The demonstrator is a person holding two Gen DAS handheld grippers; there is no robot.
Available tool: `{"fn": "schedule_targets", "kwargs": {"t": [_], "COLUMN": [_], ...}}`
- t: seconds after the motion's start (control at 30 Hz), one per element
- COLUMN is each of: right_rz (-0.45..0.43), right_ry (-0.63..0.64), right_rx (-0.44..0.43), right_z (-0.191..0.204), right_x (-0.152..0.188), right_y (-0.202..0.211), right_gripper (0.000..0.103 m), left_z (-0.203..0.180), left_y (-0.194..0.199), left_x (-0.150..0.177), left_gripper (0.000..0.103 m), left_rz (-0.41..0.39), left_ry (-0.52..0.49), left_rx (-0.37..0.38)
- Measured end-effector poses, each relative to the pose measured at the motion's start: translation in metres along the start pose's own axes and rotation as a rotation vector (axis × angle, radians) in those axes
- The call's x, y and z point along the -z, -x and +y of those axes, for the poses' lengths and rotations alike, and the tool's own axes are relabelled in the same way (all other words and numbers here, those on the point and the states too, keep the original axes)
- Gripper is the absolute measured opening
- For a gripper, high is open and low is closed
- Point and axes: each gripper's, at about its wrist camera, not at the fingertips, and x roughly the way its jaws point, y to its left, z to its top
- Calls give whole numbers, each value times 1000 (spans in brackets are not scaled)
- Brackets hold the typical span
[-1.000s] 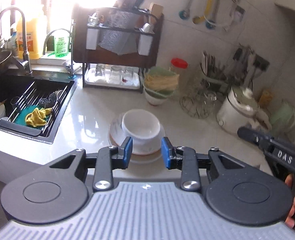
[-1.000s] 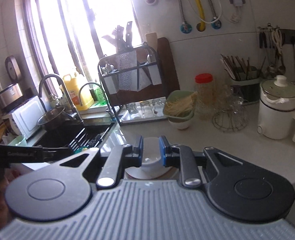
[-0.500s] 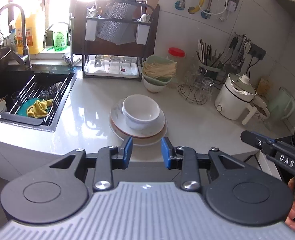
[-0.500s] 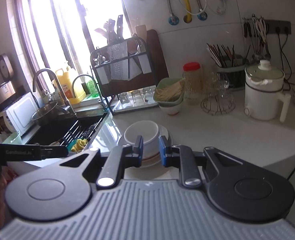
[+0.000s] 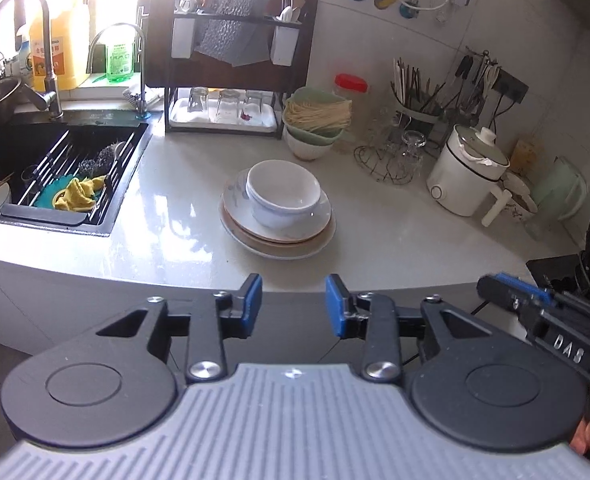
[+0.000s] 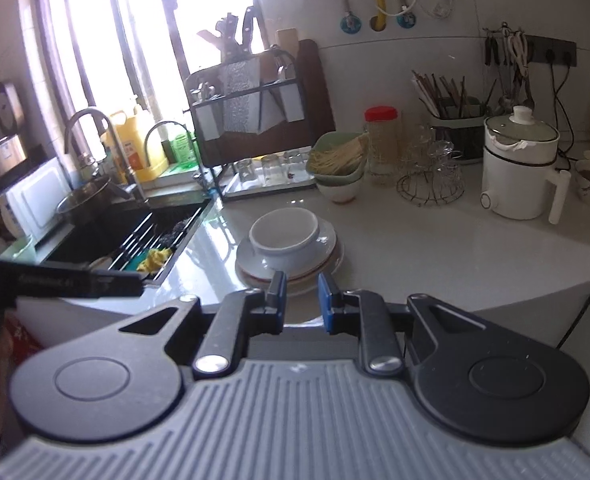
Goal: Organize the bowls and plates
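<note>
A white bowl (image 5: 283, 196) sits in the top plate of a short stack of plates (image 5: 279, 240) in the middle of the pale counter. My left gripper (image 5: 293, 305) hangs in front of the counter's edge, short of the stack. Its jaws are opening, with nothing between the blue pads. In the right wrist view the bowl (image 6: 285, 234) and the plates (image 6: 329, 254) lie just beyond my right gripper (image 6: 301, 298). Its pads stand a narrow gap apart and hold nothing. Each gripper shows at the edge of the other's view.
A black sink (image 5: 55, 168) with a rack and a yellow cloth lies to the left. Behind the stack stand a dish rack (image 5: 231, 60) with glasses, a green bowl of noodles (image 5: 315, 114), a red-lidded jar (image 5: 349, 88), a wire glass stand (image 5: 391, 160) and a white electric pot (image 5: 463, 172).
Both grippers have drawn back from the stack, so the counter's front edge now shows. The left jaws stand wider apart than before. The right jaws are unchanged.
</note>
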Motion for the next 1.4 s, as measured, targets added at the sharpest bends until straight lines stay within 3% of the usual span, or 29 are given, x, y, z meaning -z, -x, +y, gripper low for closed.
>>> {"fn": "schedule_targets", "kwargs": {"t": [0.1,0.17,0.23,0.27,0.33,0.4,1.03,1.4], "right_rz": [-7,-10,-21,-28,-41,-48,-44,-53], "right_ry": [-19,-22,-25,-27,-26,-26,-37,-20], "right_rx": [11,14,9,8,9,9,20,28], "right_z": [-5,-6,-6,-6,-6,-7,-7,-7], "right_x": [-2,-3,-4,-5,-10,-13,-10,-14], "right_y": [1,0,0,0,-1,-1,-3,-5], "right_gripper": [22,26,49,55,83,91,93,93], "left_z": [-2,-3,-5,-6,-5,-2,7,3], "left_y": [3,7,13,16,19,22,31,27], "left_x": [2,1,0,0,-1,-3,0,-4], "left_gripper": [58,76,91,96,98,99,100,100], "left_rz": [-22,-38,-71,-84,-98,-106,-115,-98], "left_ry": [-9,-17,-35,-40,-43,-38,-24,-54], "left_rx": [9,21,-3,-12,-28,-48,-144,-140]}}
